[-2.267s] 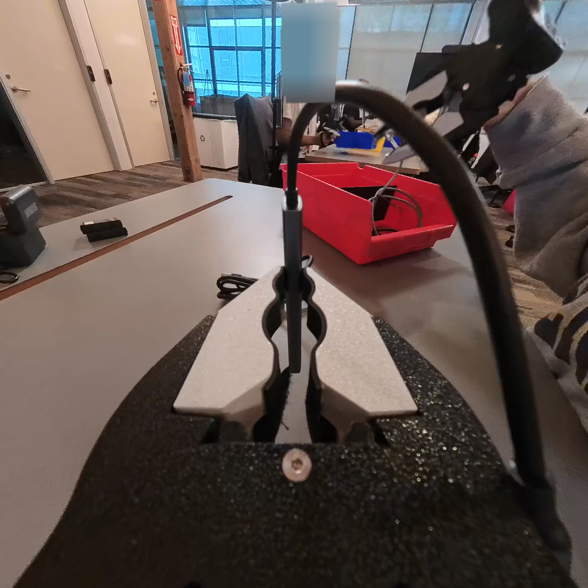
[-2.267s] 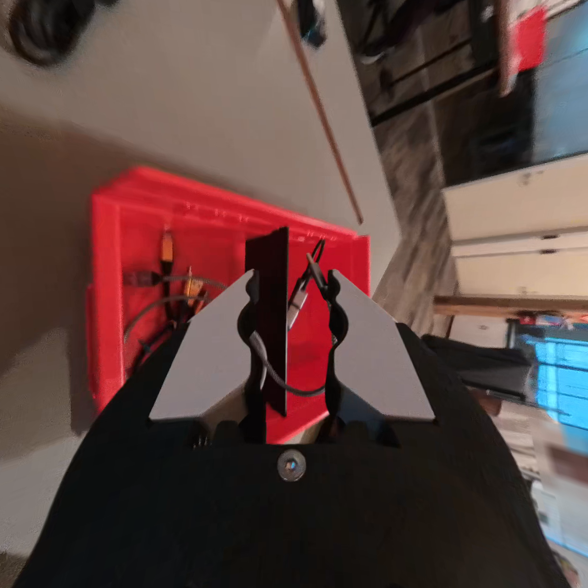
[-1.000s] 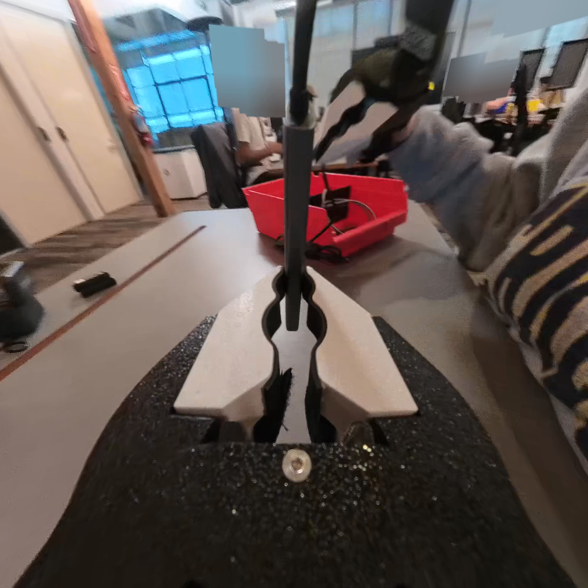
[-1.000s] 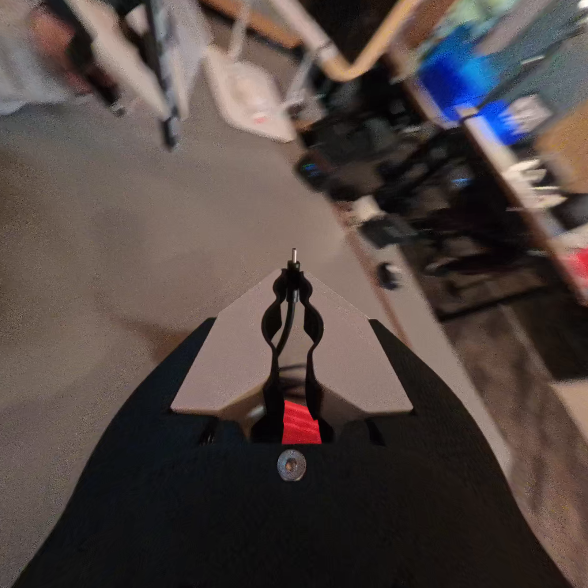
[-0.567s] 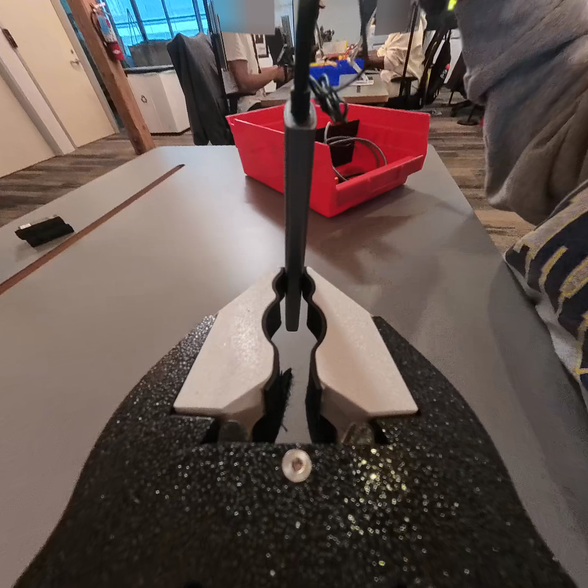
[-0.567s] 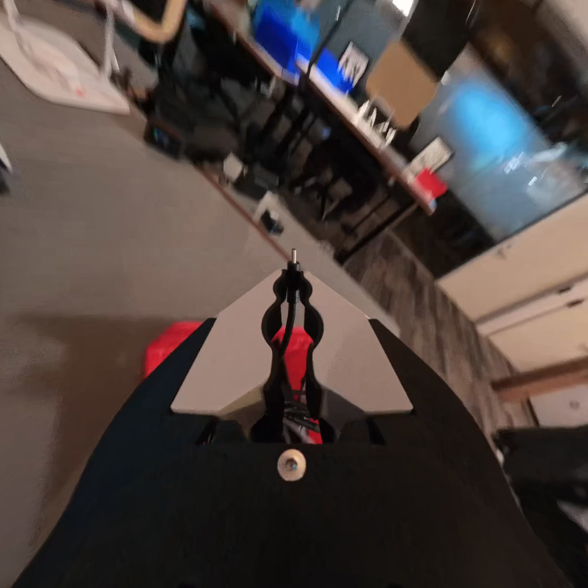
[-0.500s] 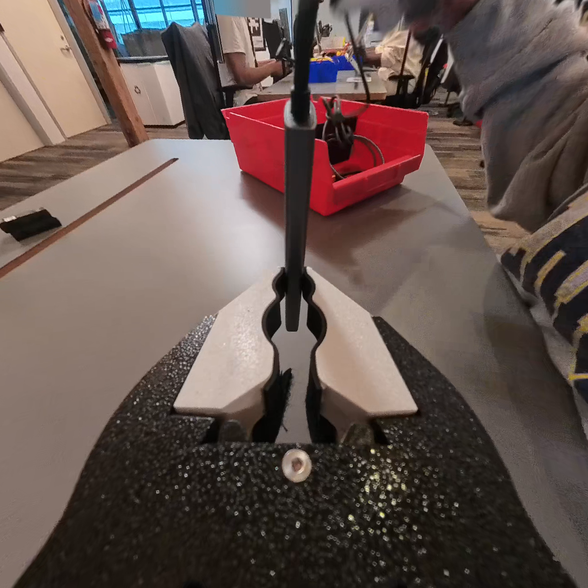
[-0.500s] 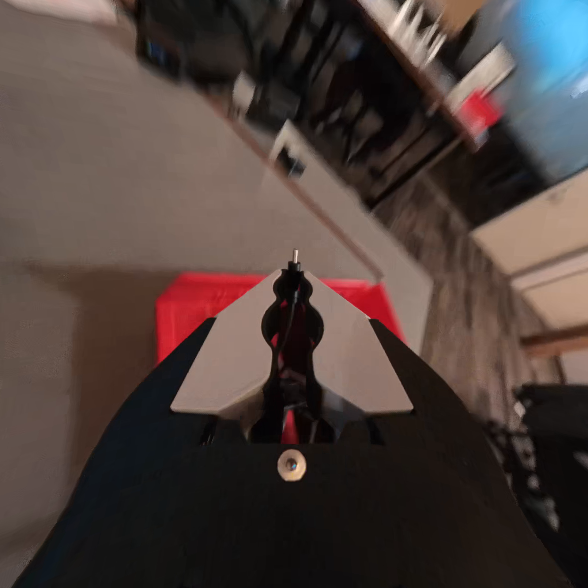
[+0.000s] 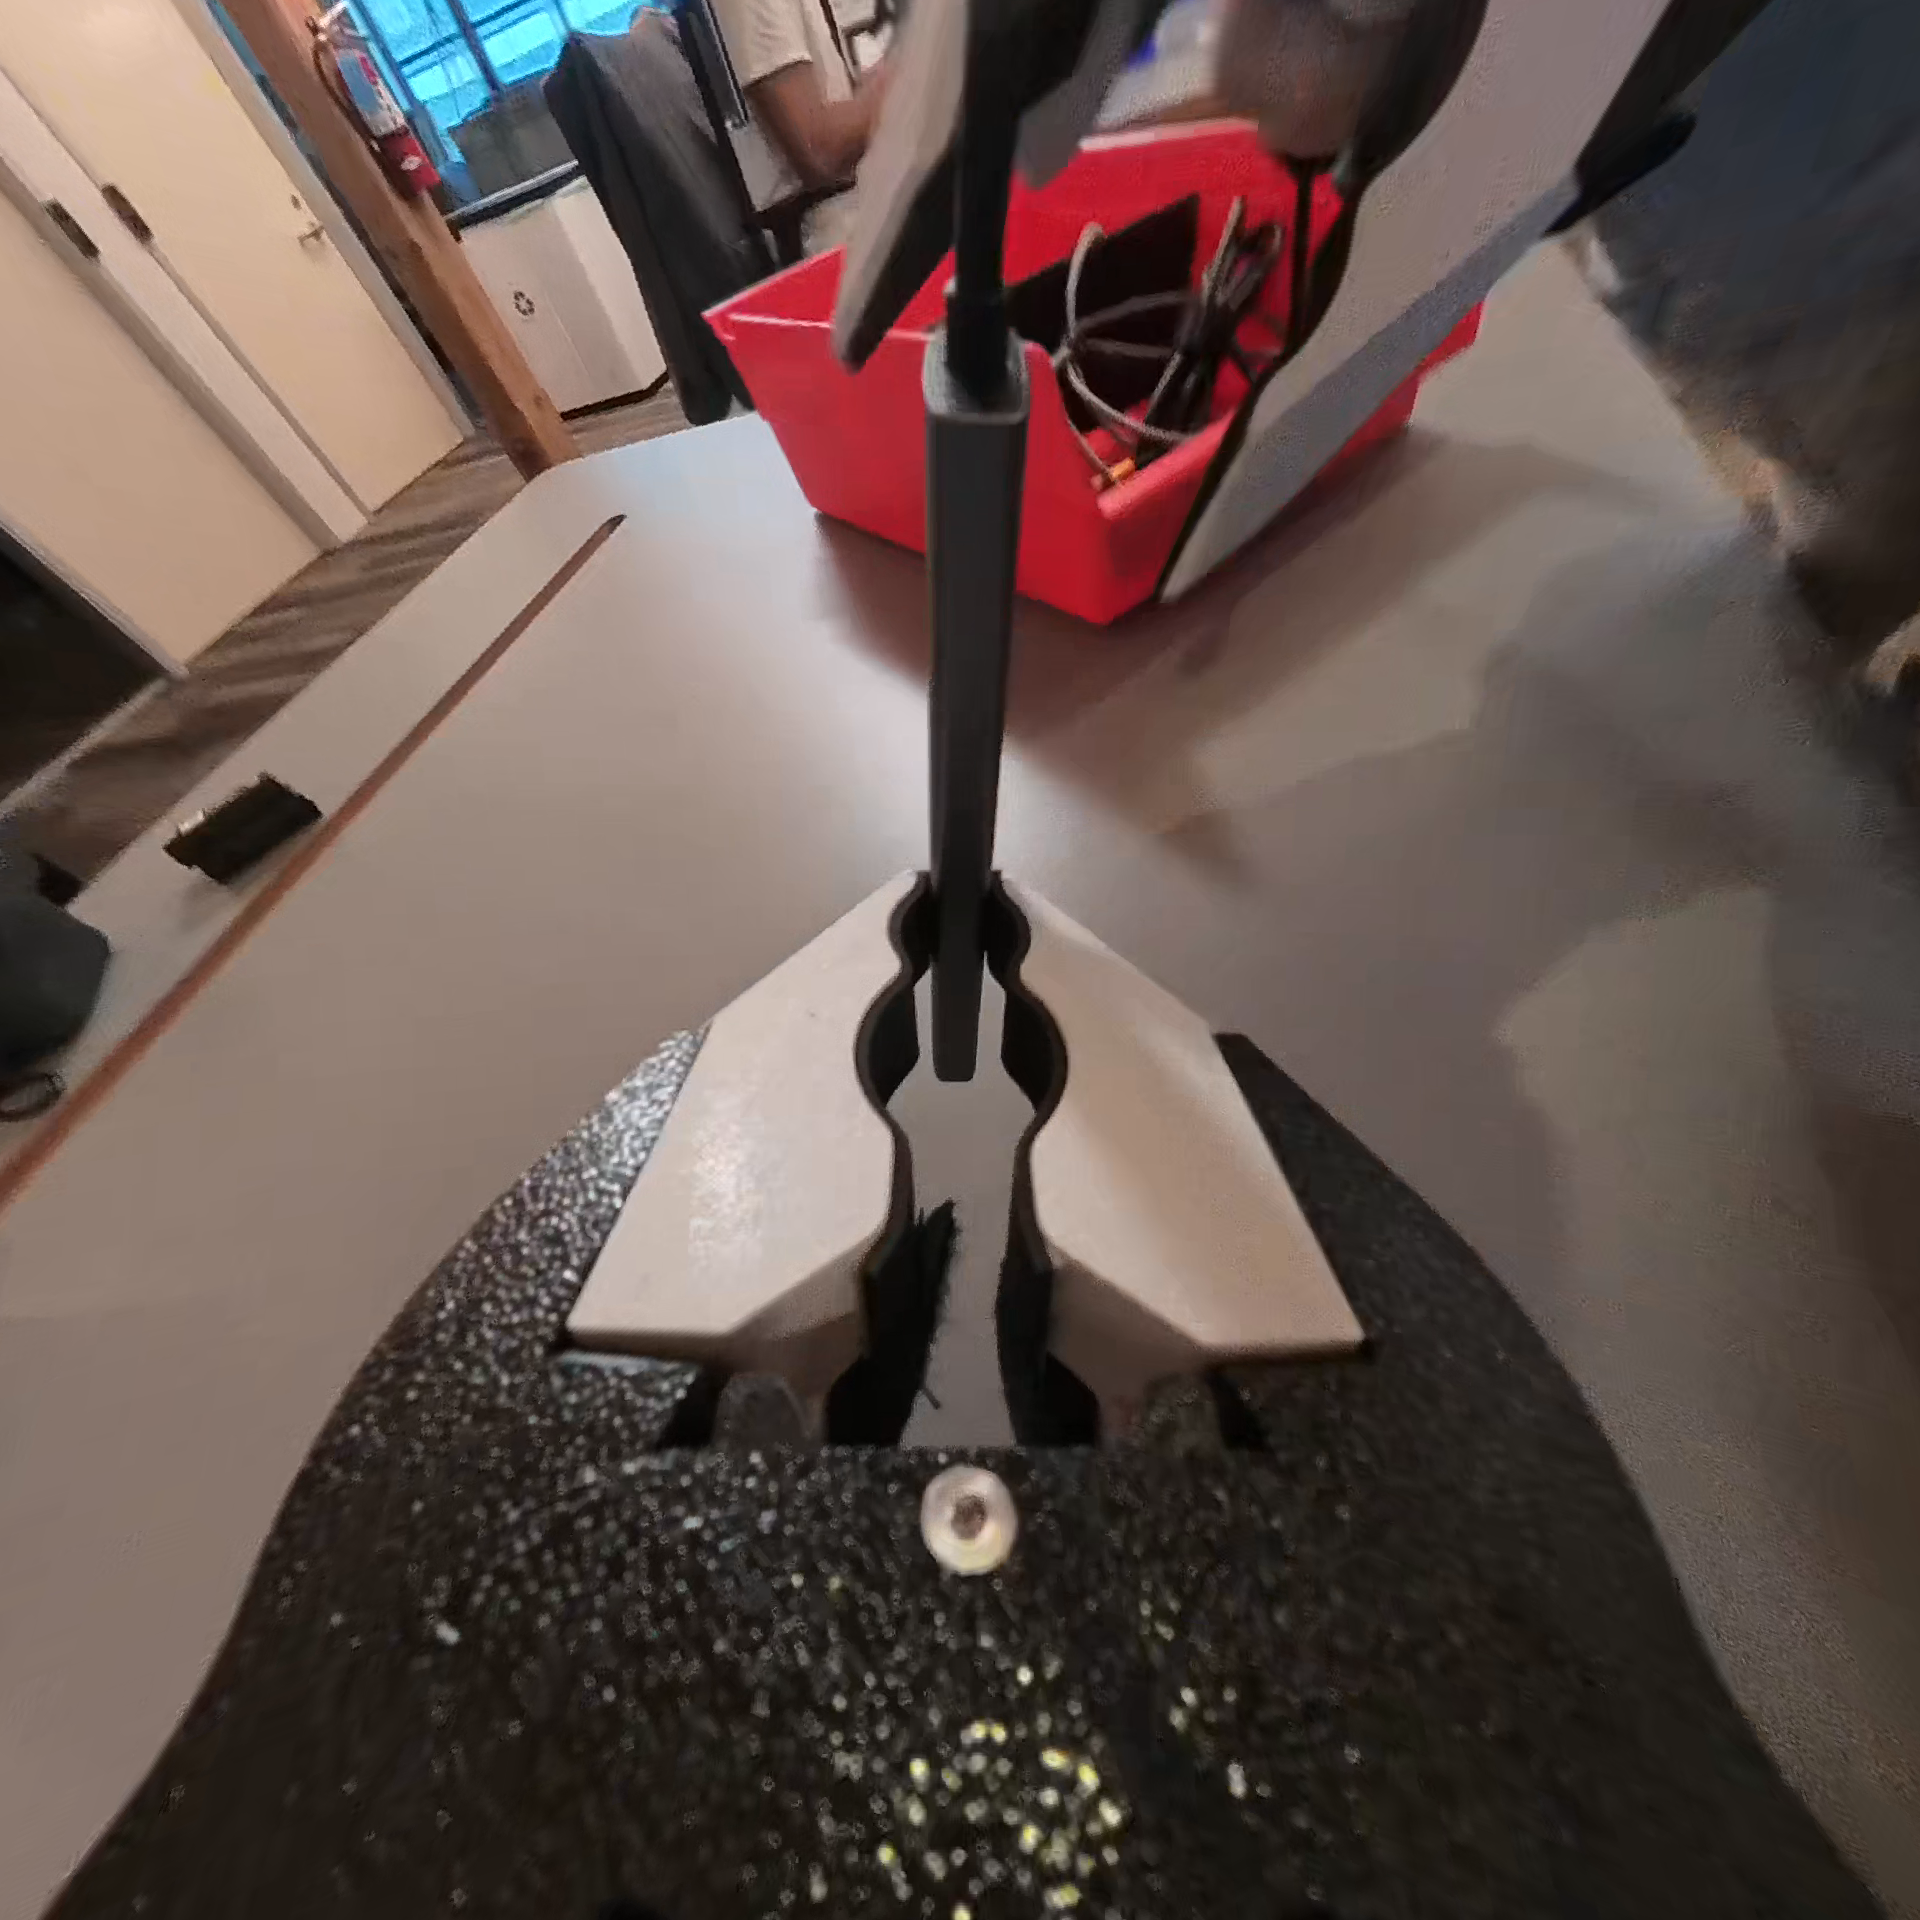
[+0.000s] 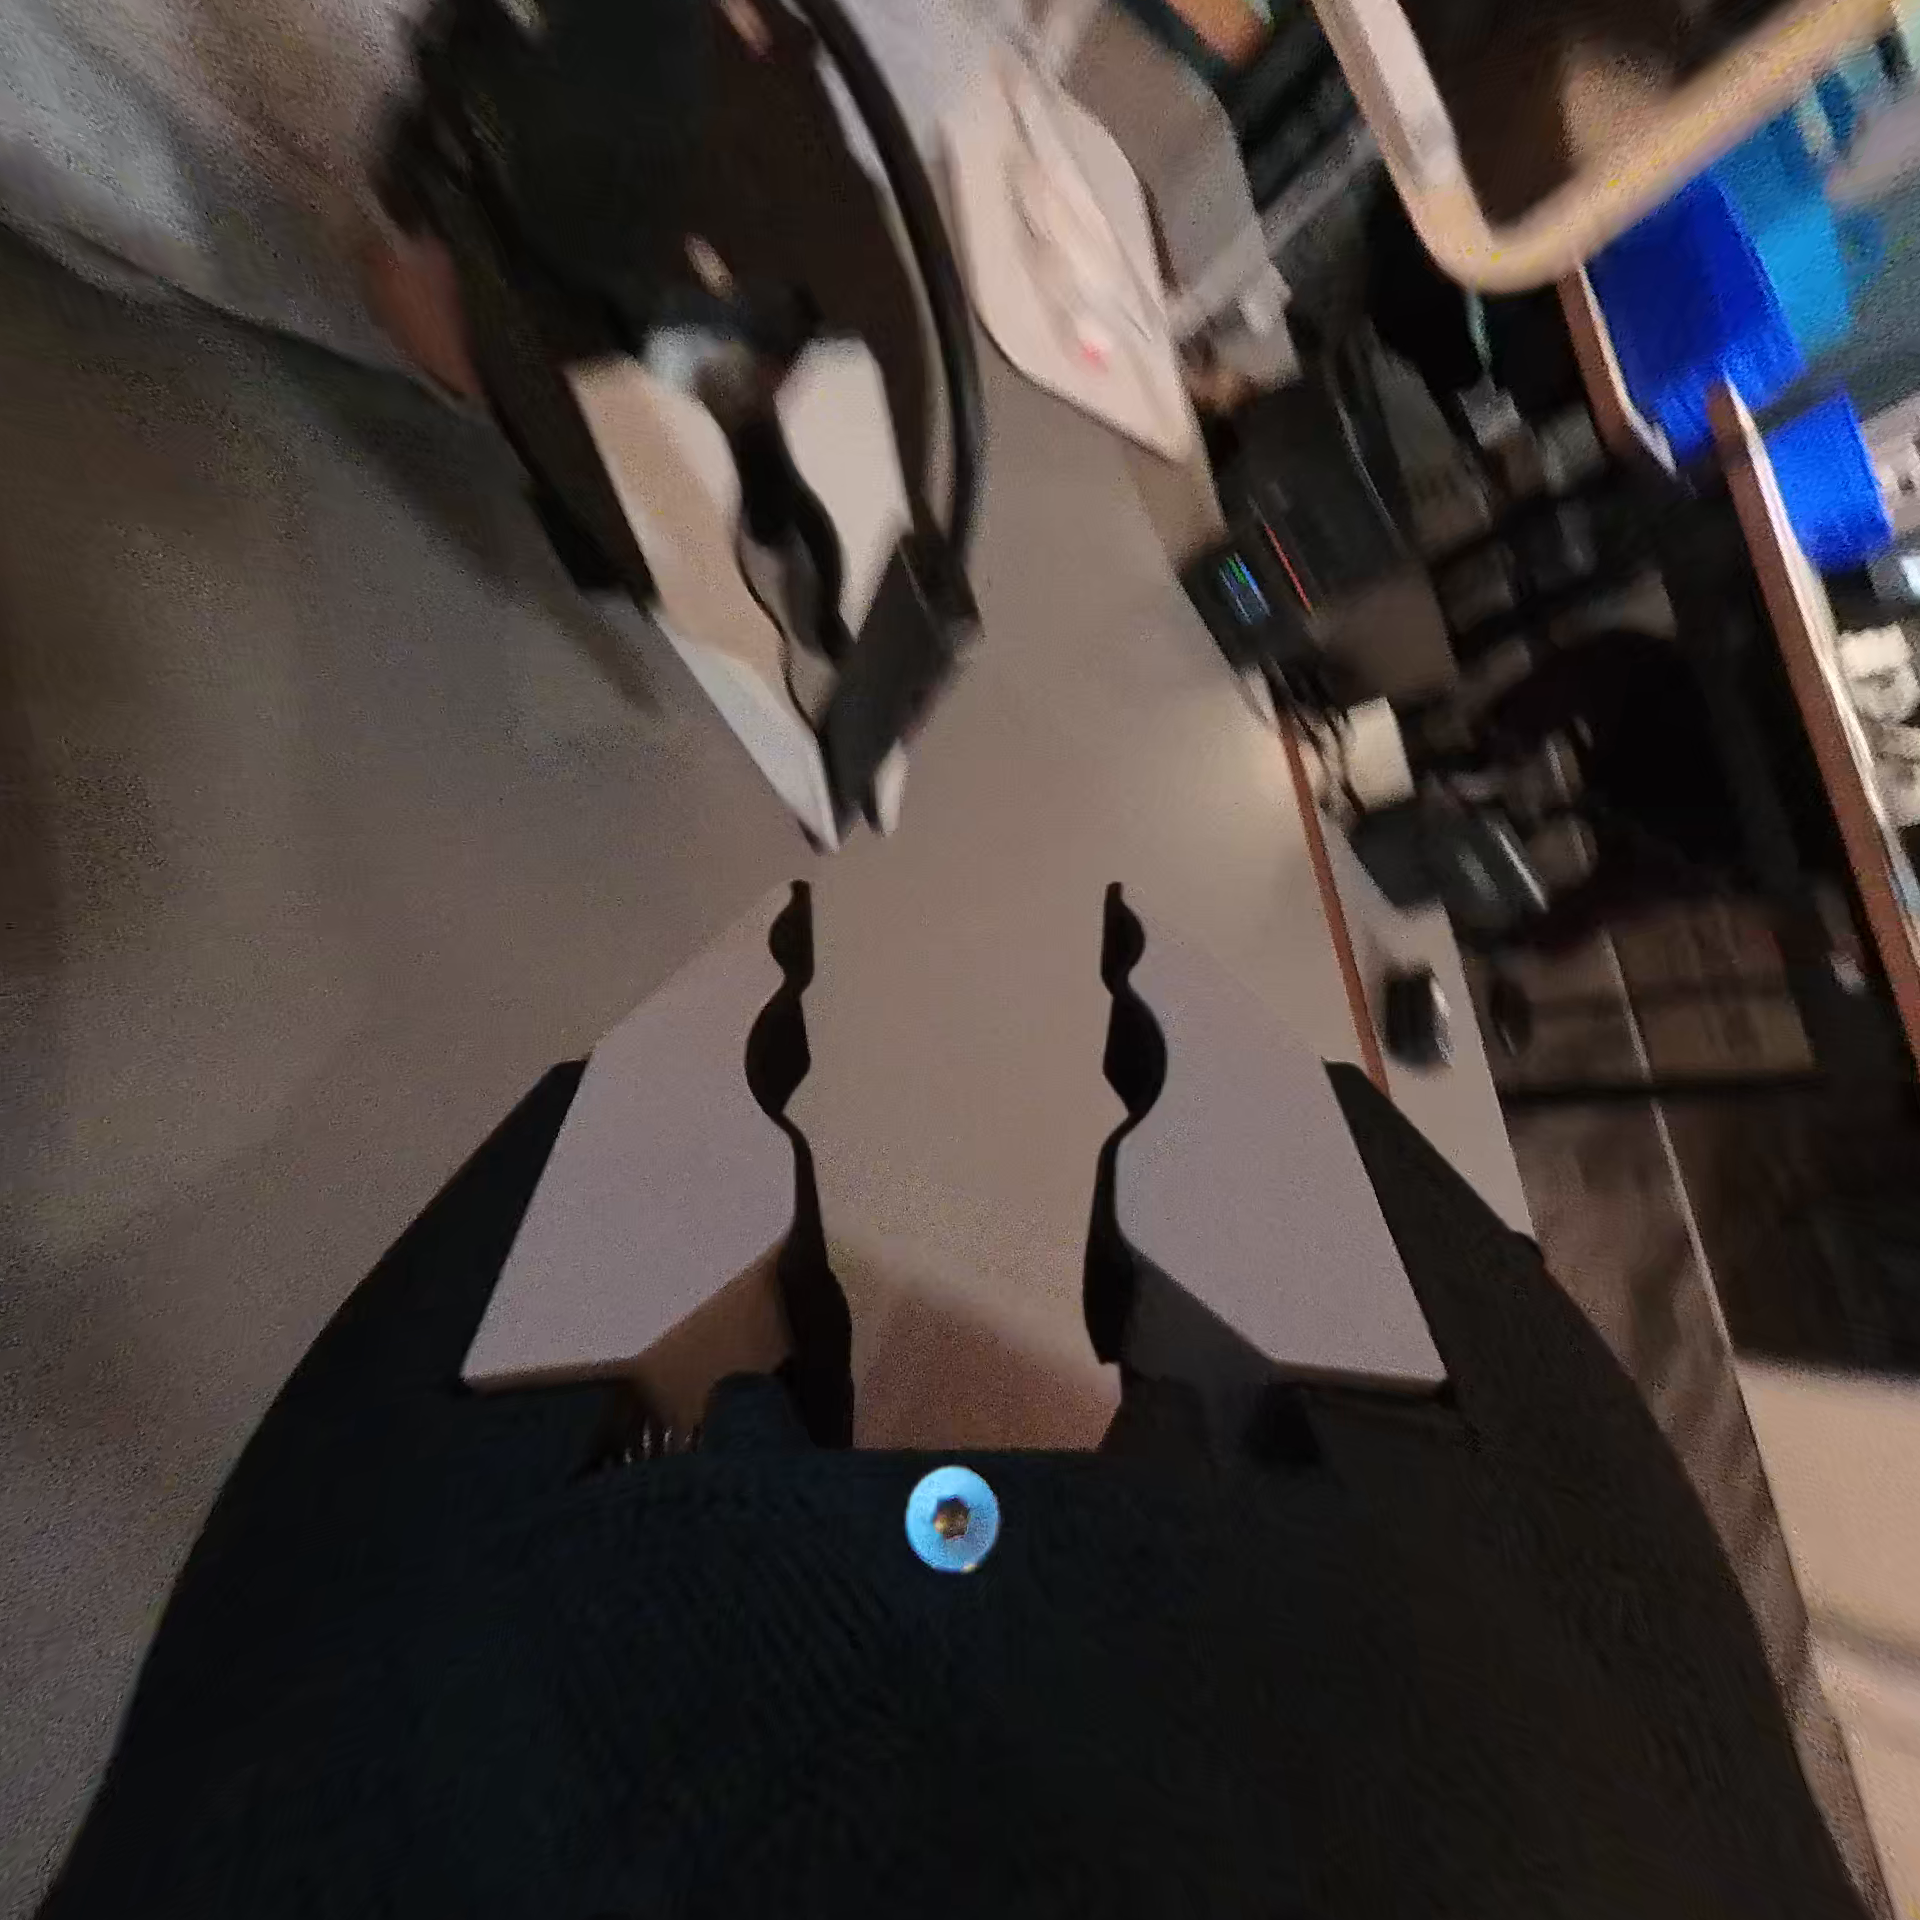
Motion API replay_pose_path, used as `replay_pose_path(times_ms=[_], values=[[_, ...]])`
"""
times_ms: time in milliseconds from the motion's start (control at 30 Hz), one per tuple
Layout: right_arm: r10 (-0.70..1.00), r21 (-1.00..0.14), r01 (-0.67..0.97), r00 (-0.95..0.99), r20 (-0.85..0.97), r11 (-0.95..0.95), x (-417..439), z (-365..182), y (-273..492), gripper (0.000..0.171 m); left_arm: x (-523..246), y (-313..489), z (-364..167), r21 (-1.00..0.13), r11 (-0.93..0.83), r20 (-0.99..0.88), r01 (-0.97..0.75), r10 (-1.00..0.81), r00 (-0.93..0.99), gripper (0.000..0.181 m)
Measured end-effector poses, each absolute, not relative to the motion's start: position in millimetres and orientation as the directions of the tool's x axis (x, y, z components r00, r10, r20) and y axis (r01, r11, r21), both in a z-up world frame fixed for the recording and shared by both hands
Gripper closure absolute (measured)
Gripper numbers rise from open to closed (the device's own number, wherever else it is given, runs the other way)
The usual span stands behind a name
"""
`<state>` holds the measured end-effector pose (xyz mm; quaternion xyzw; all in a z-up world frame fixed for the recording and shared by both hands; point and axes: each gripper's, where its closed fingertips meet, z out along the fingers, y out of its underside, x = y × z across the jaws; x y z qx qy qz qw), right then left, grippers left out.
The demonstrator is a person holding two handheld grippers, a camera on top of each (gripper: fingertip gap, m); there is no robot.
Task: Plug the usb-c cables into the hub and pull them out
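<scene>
My left gripper (image 9: pixel 961 894) is shut on a slim dark grey hub (image 9: pixel 971 623), which stands out forward above the brown table (image 9: pixel 520 935). The hub's own black cable (image 9: pixel 977 156) runs up from its far end. My right gripper (image 10: pixel 951 904) is open and empty. Its grey fingers (image 9: pixel 904 187) straddle the hub's far end at the top of the left wrist view. In the blurred right wrist view the left gripper (image 10: pixel 847 821) and hub (image 10: pixel 894 665) are just ahead. A red bin (image 9: pixel 883 457) behind the hub holds tangled black cables (image 9: pixel 1174 343).
A small black object (image 9: pixel 241 826) lies on the adjoining table at left, and a black bag (image 9: pixel 42 987) is at the left edge. A person's grey sleeve (image 9: pixel 1818 312) fills the right side. People sit at desks behind the bin. My hands' fingertips stand some 6 centimetres from each other.
The right gripper was shut on a usb-c cable plug, swung over the red bin, and is now open and empty near the hub. The left gripper still holds the hub.
</scene>
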<state>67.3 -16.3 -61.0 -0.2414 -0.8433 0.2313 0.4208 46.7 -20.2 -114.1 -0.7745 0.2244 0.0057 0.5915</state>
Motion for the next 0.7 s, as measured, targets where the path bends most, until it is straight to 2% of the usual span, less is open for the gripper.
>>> replay_pose_path(times_ms=[67, 100, 133, 200, 267, 300, 367, 400, 500, 567, 633, 700], values=[[0.546, -0.602, 0.129, -0.599, 0.586, 0.788, 61, -65, -44, 0.126, 54, -21, -118, -0.88, -0.197, -0.343, -0.432, -0.365, 0.865, 0.174], [0.519, -0.593, 0.112, -0.628, 0.58, 0.798, 61, -69, -52, 0.136, 57, -21, -119, -0.869, -0.19, -0.366, -0.457, -0.373, 0.853, 0.174], [0.494, -0.58, 0.092, -0.64, 0.588, 0.81, 60, -71, -56, 0.154, 60, -21, -119, -0.862, -0.185, -0.38, -0.472, -0.38, 0.843, 0.174], [0.468, -0.578, 0.069, -0.668, 0.579, 0.813, 64, -73, -62, 0.16, 61, -21, -118, -0.853, -0.179, -0.401, -0.491, -0.377, 0.835, 0.173], [0.493, -0.624, 0.052, -0.665, 0.561, 0.78, 68, -65, -63, 0.163, 63, -22, -108, -0.883, -0.127, -0.384, -0.451, -0.358, 0.852, 0.17], [0.513, -0.642, 0.043, -0.643, 0.569, 0.765, 70, -56, -58, 0.163, 64, -22, -100, -0.91, -0.097, -0.346, -0.402, -0.355, 0.869, 0.165], [0.586, -0.678, 0.047, -0.549, 0.596, 0.734, 75, -29, -33, 0.163, 55, -19, -91, -0.948, -0.096, -0.26, -0.302, -0.308, 0.915, 0.124], [0.63, -0.692, 0.062, -0.478, 0.613, 0.719, 78, -13, -13, 0.163, 48, -18, -92, -0.957, -0.112, -0.228, -0.269, -0.284, 0.931, 0.114], [0.754, -0.728, 0.193, -0.159, 0.638, 0.657, 100, 34, 82, 0.163, 28, -16, -92, -0.97, -0.127, -0.179, -0.206, -0.197, 0.964, 0.112], [0.752, -0.715, 0.352, 0.042, 0.657, 0.604, 127, 47, 156, 0.163, 16, -16, -92, -0.973, -0.146, -0.16, -0.181, -0.144, 0.977, 0.113], [0.736, -0.681, 0.541, 0.158, 0.659, 0.493, 159, 40, 222, 0.163, 10, -16, -94, -0.974, -0.16, -0.141, -0.159, -0.117, 0.983, 0.115], [0.75, -0.654, 0.665, 0.211, 0.627, 0.361, 184, 23, 268, 0.162, 6, -17, -94, -0.975, -0.164, -0.135, -0.15, -0.099, 0.986, 0.117]])
